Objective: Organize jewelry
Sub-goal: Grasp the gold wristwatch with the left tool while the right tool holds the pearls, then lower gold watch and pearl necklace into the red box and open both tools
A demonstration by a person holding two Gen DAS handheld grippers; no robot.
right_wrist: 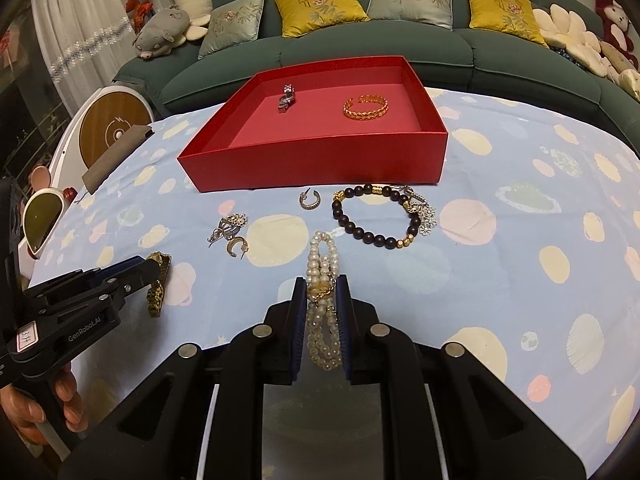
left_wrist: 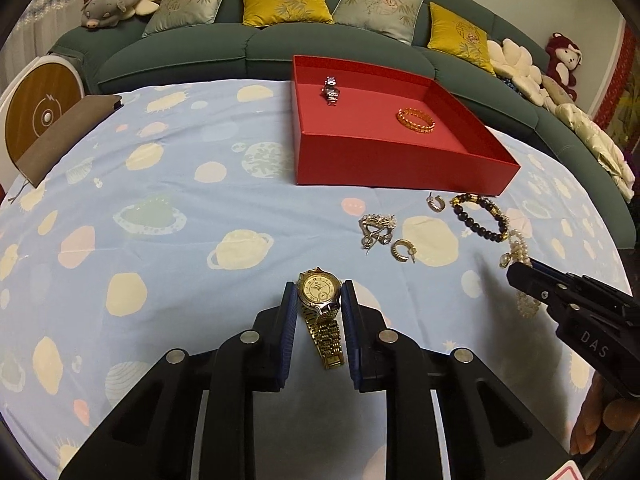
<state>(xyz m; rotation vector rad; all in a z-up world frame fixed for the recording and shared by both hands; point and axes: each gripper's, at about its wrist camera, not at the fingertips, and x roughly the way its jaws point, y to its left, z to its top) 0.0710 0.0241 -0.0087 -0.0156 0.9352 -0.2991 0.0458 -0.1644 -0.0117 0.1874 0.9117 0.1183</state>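
My left gripper [left_wrist: 319, 294] is shut on a gold watch [left_wrist: 320, 289], its strap hanging between the fingers. My right gripper [right_wrist: 320, 288] is shut on a pearl bracelet [right_wrist: 322, 260] that lies on the cloth. The red box [left_wrist: 400, 160] stands at the back and holds a silver watch [left_wrist: 331, 90] and a gold bangle [left_wrist: 416, 120]. On the cloth in front of the box lie a dark bead bracelet [right_wrist: 376, 216], hoop earrings [right_wrist: 310, 200] and silver earrings [right_wrist: 230, 226]. The right gripper shows at the right of the left wrist view [left_wrist: 520, 276], the left gripper at the left of the right wrist view [right_wrist: 148, 270].
A blue planet-print cloth [left_wrist: 160, 240] covers the table. A green sofa [left_wrist: 260, 44] with cushions stands behind it. A brown notebook [left_wrist: 64, 136] and a round white device [left_wrist: 40, 112] sit at the table's left edge. Sunglasses [right_wrist: 42, 216] lie at the left.
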